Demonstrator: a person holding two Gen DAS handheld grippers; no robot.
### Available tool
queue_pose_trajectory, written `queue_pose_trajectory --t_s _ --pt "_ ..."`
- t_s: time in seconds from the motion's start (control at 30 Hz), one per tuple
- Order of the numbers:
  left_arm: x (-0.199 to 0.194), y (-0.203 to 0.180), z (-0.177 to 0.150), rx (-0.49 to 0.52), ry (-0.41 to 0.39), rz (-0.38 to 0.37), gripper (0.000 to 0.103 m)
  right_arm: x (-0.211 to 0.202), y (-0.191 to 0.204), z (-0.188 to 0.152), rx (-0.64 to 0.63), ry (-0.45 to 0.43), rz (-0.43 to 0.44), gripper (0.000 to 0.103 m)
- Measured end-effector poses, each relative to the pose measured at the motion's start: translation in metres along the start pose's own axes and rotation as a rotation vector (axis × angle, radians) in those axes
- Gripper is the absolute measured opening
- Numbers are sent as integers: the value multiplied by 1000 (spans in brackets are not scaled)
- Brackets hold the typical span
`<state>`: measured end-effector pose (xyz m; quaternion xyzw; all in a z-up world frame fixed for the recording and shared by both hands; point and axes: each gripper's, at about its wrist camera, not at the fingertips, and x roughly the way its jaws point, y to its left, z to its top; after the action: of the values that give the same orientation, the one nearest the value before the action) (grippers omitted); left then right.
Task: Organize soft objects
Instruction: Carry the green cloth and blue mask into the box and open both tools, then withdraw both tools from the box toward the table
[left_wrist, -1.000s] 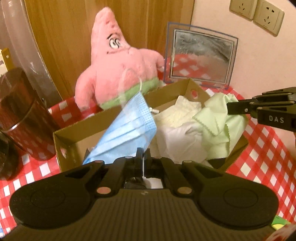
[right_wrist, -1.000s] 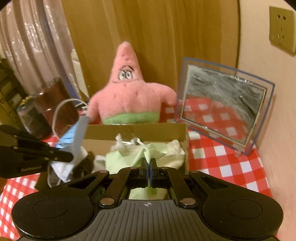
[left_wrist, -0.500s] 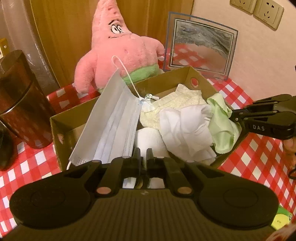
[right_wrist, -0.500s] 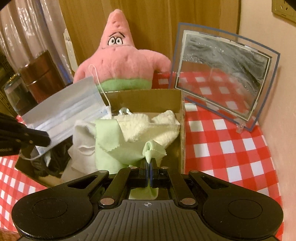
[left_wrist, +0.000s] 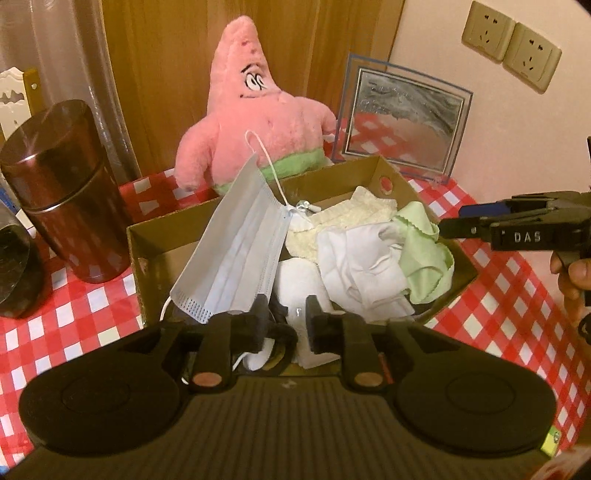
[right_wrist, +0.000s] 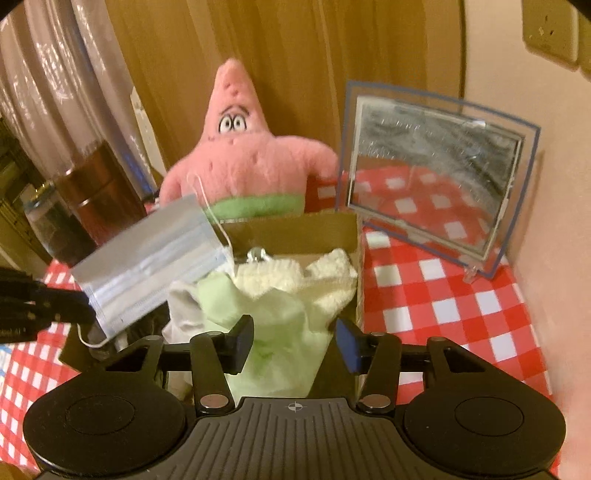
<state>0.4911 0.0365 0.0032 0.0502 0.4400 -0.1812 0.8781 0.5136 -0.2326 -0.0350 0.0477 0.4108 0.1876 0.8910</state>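
Observation:
A cardboard box (left_wrist: 166, 225) (right_wrist: 288, 221) on the checked cloth holds soft things. A pale blue face mask (left_wrist: 236, 258) (right_wrist: 147, 273) slants over its left part, lower edge beside my left finger. Cream fuzzy cloth (left_wrist: 351, 218) (right_wrist: 317, 280), white cloth (left_wrist: 362, 266) and a green cloth (left_wrist: 428, 258) (right_wrist: 280, 325) fill the rest. My left gripper (left_wrist: 286, 317) (right_wrist: 83, 310) hangs over the near edge, jaws opening, pressing nothing. My right gripper (right_wrist: 295, 343) (left_wrist: 452, 221) is opening too, with the green cloth loose between its fingers. A pink star plush (left_wrist: 258, 122) (right_wrist: 240, 158) stands behind the box.
A dark brown canister (left_wrist: 62, 192) (right_wrist: 99, 184) stands left of the box, with a dark jar (left_wrist: 11, 266) beside it. A glass picture frame (left_wrist: 402, 114) (right_wrist: 432, 166) leans at the back right under wall sockets (left_wrist: 509, 44). A hand (left_wrist: 576, 273) holds the right gripper.
Both grippers have gone from shut to open. The mask has left the left jaws and leans over the box. The green cloth has dropped out of the right jaws into the box.

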Motion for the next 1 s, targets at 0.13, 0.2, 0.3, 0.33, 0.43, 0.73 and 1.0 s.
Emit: queue_pose_trajectory --t_s 0.13,0.2,0.3,0.33,0.43,0.73,1.0 --pt "-16 -1 -3 -28 -12 -6 27 -18 2 7 9 -19 -4 51" --pt "-24 -1 -6 -50 -16 -10 28 -27 6 8 5 -19 -3 51" --pt "-38 -4 -12 -78 -21 -4 34 -40 12 6 -3 -10 -7 52" --pt "-43 -5 -13 -85 -23 3 41 -45 15 4 -5 -7 -6 52" --pt "-61 -9 -18 -107 -41 31 56 -61 24 -2 -3 -2 6 54" --pt "-122 -31 -44 -142 -90 144 89 -110 55 -28 -44 17 27 71" --pt "-169 -54 -80 -209 -173 155 89 -159 81 -55 -87 16 29 75"
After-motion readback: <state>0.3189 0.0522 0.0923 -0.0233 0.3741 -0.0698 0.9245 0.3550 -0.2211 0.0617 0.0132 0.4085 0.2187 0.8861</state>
